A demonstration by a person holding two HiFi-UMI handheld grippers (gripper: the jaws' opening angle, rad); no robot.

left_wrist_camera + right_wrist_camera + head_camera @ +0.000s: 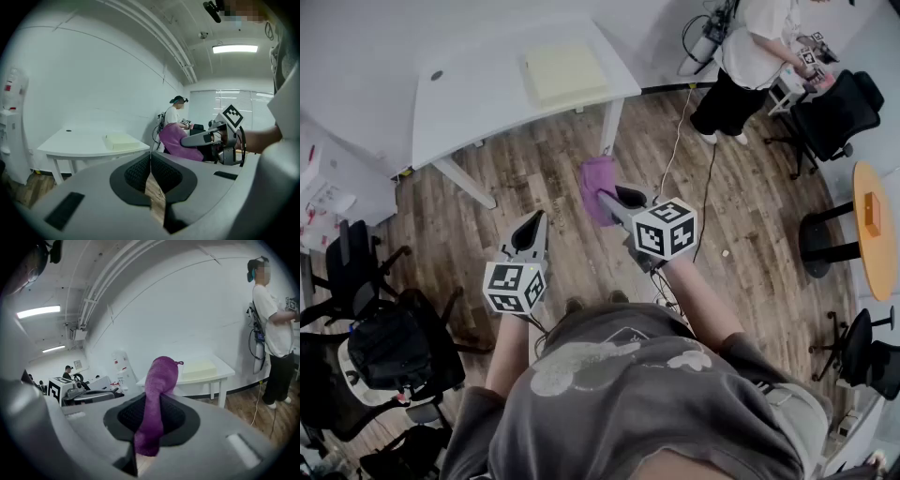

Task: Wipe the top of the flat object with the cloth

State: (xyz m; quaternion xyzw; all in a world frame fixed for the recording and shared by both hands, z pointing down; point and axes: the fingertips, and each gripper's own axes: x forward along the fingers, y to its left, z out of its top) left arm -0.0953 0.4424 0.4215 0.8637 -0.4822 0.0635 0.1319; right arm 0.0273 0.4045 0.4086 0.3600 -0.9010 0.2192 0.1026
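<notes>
Well short of the desk (478, 89), the right tool (609, 199) clamps the cloth (596, 178) for wiping; left tool (531, 228) closed, empty

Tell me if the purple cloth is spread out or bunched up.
Bunched up. The purple cloth is gathered into a narrow roll pinched in the right gripper, not spread flat.

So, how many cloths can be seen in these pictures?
1. The purple cloth is clamped in the fingers of the right gripper, held above the wooden floor, short of the white table. Others could be hidden outside the views.
</notes>
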